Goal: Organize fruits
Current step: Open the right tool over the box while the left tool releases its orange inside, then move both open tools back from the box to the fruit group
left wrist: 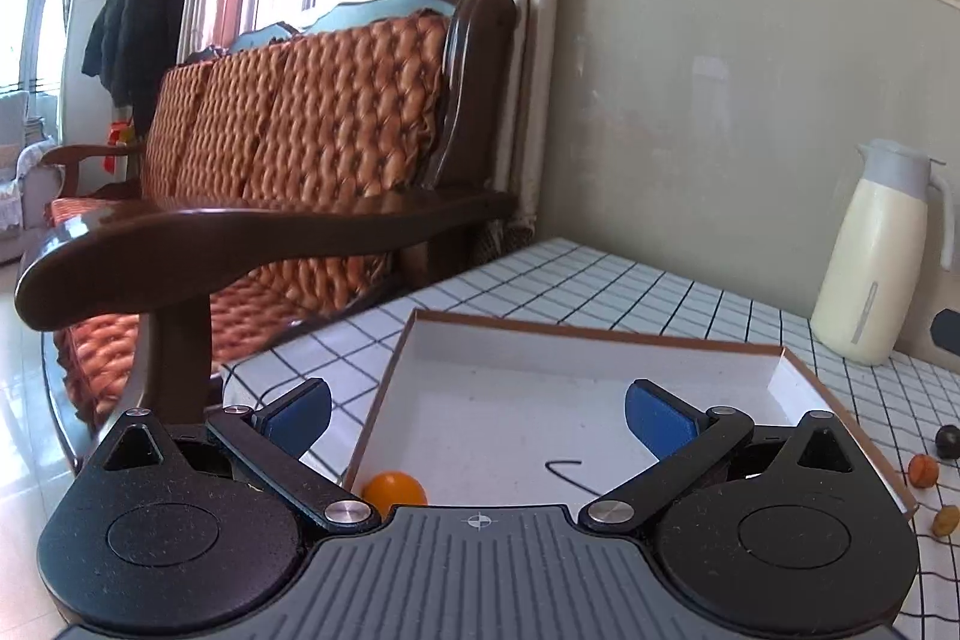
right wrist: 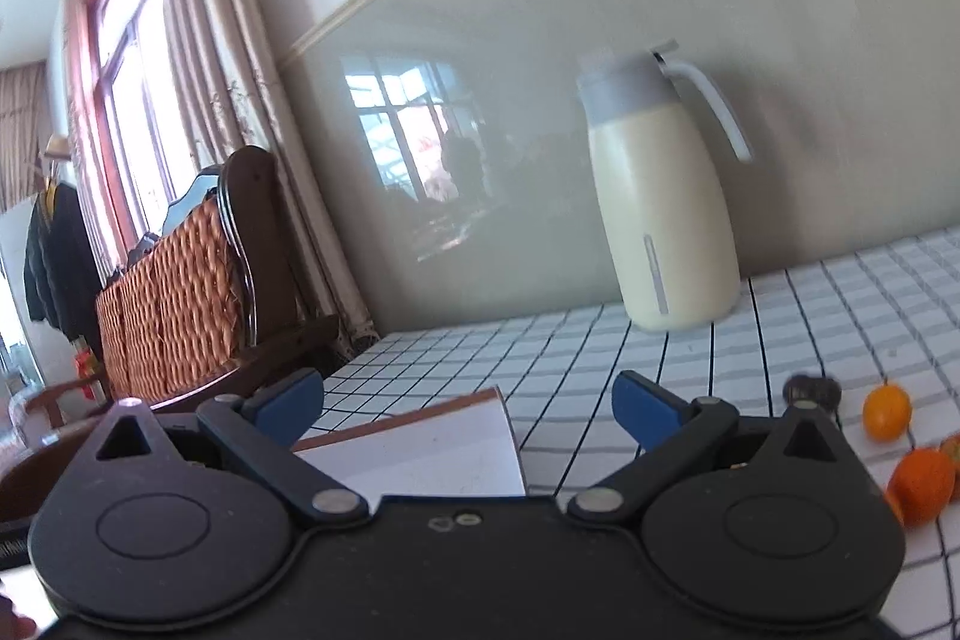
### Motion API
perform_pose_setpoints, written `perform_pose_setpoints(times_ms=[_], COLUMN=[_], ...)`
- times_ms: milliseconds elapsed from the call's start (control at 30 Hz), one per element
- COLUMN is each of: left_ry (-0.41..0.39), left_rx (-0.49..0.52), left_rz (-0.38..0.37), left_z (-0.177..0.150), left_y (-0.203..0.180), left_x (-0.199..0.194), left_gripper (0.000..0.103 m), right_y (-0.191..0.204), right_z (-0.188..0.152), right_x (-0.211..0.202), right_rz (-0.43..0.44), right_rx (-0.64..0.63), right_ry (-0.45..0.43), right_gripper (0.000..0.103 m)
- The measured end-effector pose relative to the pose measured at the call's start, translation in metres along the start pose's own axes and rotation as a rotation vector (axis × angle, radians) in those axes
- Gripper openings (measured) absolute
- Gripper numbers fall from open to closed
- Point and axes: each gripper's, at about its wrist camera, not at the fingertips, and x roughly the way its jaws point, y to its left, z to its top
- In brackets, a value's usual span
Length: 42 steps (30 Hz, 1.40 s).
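Note:
A shallow white box [left wrist: 588,358] with brown edges lies on the checked tablecloth. A small orange fruit [left wrist: 394,491] sits in its near left corner, just in front of my left gripper [left wrist: 477,409], which is open and empty over the box. Right of the box lie a dark fruit [left wrist: 948,439] and two small orange fruits [left wrist: 923,471]. My right gripper [right wrist: 468,403] is open and empty above the box's corner [right wrist: 432,439]. In the right wrist view, orange fruits [right wrist: 887,412] [right wrist: 921,484] and a dark fruit [right wrist: 810,389] lie to its right.
A cream thermos jug [left wrist: 879,250] stands at the back by the wall; it also shows in the right wrist view [right wrist: 666,202]. A dark wooden sofa [left wrist: 300,142] with woven cushions stands left of the table, its armrest [left wrist: 240,238] close to the table edge.

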Motion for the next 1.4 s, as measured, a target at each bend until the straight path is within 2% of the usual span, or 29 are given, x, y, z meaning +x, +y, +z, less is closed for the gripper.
perform_pose_setpoints(times_ms=[167, 333, 533, 800, 1000, 1400], left_ry=[-0.012, 0.001, -0.010, -0.016, -0.003, 0.000], left_rx=[0.016, 0.001, -0.008, 0.058, 0.103, 0.201], left_rz=[0.028, 0.024, 0.025, -0.013, -0.067, -0.178], left_z=[-0.002, -0.001, -0.001, -0.006, -0.011, -0.026], left_y=[0.002, 0.005, 0.003, -0.020, -0.044, -0.102], left_x=[-0.005, -0.006, -0.010, -0.017, -0.023, -0.042], left_gripper=[0.103, 0.103, 0.103, 0.103, 0.103, 0.103], right_y=[-0.004, -0.005, -0.007, -0.012, -0.016, -0.048], right_z=[-0.001, -0.003, -0.005, 0.000, 0.001, 0.003], right_x=[-0.001, -0.007, -0.020, -0.039, -0.049, -0.081], right_rz=[-0.009, -0.005, 0.032, 0.060, 0.078, -0.029], right_rx=[0.016, 0.003, -0.004, -0.041, -0.092, -0.110], right_ry=[0.010, 0.020, 0.040, 0.048, 0.094, 0.137], right_gripper=[0.097, 0.097, 0.097, 0.097, 0.097, 0.097])
